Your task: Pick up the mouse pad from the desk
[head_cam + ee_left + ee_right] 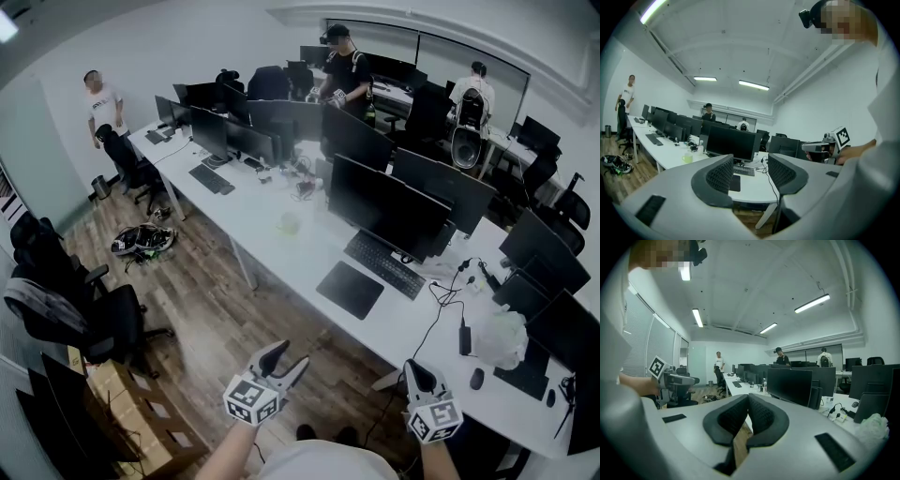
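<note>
The mouse pad [350,289] is a dark rectangle lying flat on the white desk [281,253], in front of a keyboard [384,264]. Both grippers hang low over the wooden floor, short of the desk's near edge and apart from the pad. My left gripper [291,353] is open with nothing between its jaws; in the left gripper view [750,171] the mouse pad [735,183] shows through the gap, far off. My right gripper [413,366] is shut, its pads meeting with nothing held [748,401].
Rows of dark monitors [389,206] stand along the desk. A black cable [433,323], a mouse [477,378] and a crumpled plastic bag [502,336] lie right of the pad. An office chair [84,319] and cardboard boxes [131,412] stand at left. People stand far back.
</note>
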### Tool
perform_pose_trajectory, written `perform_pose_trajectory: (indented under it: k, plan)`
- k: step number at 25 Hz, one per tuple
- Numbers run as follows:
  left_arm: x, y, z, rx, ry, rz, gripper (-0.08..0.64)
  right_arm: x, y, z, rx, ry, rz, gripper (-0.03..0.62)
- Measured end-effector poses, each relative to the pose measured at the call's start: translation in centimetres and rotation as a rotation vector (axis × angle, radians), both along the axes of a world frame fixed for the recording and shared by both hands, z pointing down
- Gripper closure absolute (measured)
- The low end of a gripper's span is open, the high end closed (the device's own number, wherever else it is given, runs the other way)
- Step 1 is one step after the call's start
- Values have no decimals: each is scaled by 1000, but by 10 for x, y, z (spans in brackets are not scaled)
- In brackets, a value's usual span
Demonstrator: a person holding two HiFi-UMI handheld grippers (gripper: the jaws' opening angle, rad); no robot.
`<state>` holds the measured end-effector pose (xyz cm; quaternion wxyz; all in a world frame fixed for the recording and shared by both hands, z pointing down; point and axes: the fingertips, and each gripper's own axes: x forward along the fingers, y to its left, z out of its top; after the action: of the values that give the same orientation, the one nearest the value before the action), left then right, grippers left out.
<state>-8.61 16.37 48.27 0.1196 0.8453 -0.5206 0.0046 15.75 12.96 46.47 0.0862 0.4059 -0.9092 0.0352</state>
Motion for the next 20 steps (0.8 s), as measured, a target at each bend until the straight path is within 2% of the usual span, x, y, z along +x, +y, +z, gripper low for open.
perform_pose_trajectory:
  k: [12,20]
  plan:
    - [-25,15,12,-16,3,3,301,-20,16,10,-20,8,26,581]
    - [-35,4,24,-39,7,-3,290,-26,3,23,-41,5,30,581]
